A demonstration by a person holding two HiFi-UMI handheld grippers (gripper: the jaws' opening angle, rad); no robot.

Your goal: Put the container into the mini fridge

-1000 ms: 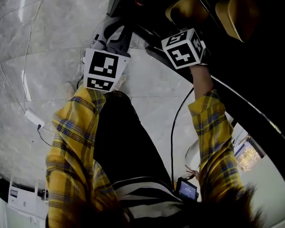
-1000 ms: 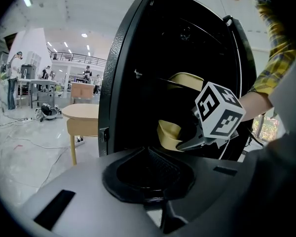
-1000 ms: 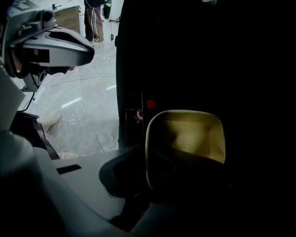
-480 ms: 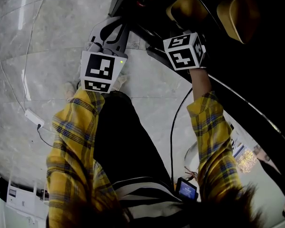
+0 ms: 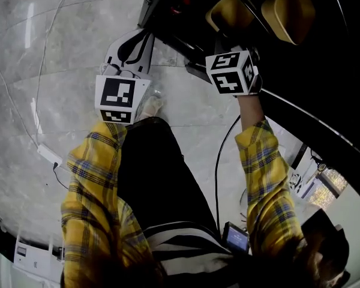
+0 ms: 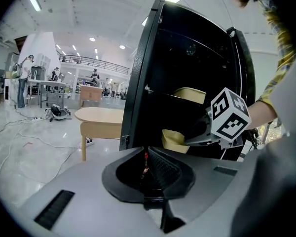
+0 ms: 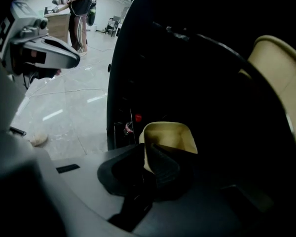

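Note:
The black mini fridge [image 6: 141, 78] stands open on the floor. Two tan containers are inside it. My right gripper [image 7: 149, 154] is shut on the near rim of the lower container [image 7: 168, 136], holding it inside the fridge opening. The second container [image 7: 282, 78] is higher and to the right. In the head view the right gripper's cube [image 5: 231, 72] is just below the lower container [image 5: 229, 12]. My left gripper [image 6: 147, 163] is shut on nothing and hangs in front of the fridge's left edge, pointing at it.
Pale stone floor with a white cable and a power strip [image 5: 50, 155] lies to the left. A low wooden table [image 6: 99, 118] stands beyond the fridge. People stand far back in the hall. A dark curved edge [image 5: 315, 128] runs along my right.
My left gripper has moved forward toward the fridge's left edge. The right gripper has stayed at the fridge opening with the container, shifting only slightly.

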